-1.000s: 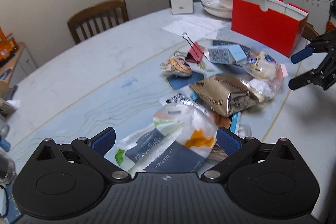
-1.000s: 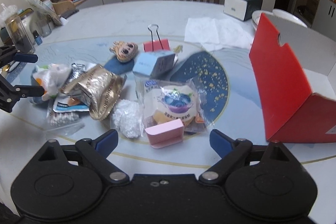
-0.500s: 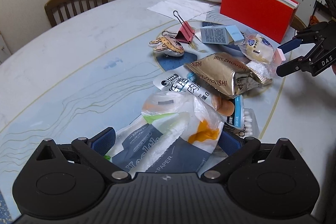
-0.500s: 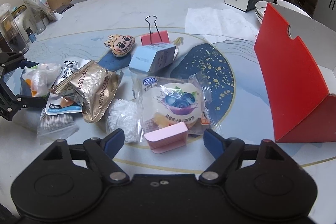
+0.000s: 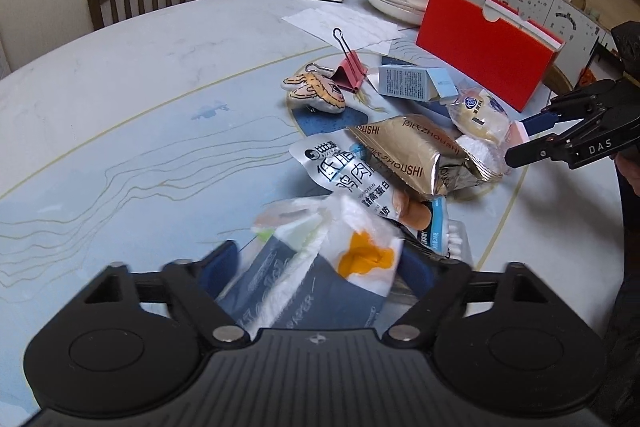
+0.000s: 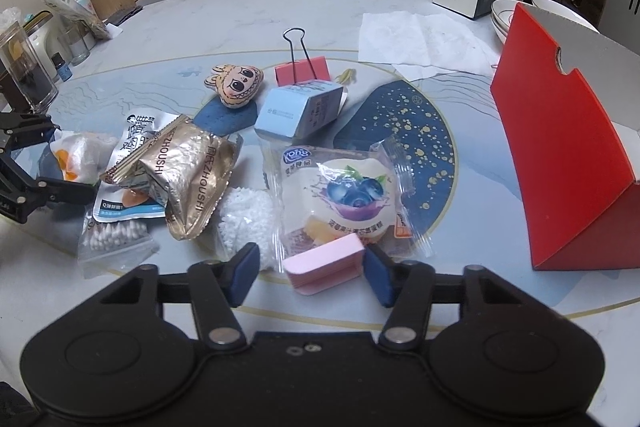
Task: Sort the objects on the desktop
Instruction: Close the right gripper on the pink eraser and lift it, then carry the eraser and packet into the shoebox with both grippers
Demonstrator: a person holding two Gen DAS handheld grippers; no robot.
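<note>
While both jaws have just been closing, I note my left gripper (image 5: 320, 267) straddles the tissue pack (image 5: 320, 279) at the near end of the clutter on the table (image 5: 140, 99); pad contact unclear. My right gripper (image 6: 310, 273) brackets the pink sticky-note pad (image 6: 324, 263): right pad touching, left pad apart, not yet clamped.

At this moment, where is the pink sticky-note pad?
In the right wrist view the pink sticky-note pad lies low centre between the right gripper's closing jaws, overlapping the blueberry cake packet.
</note>
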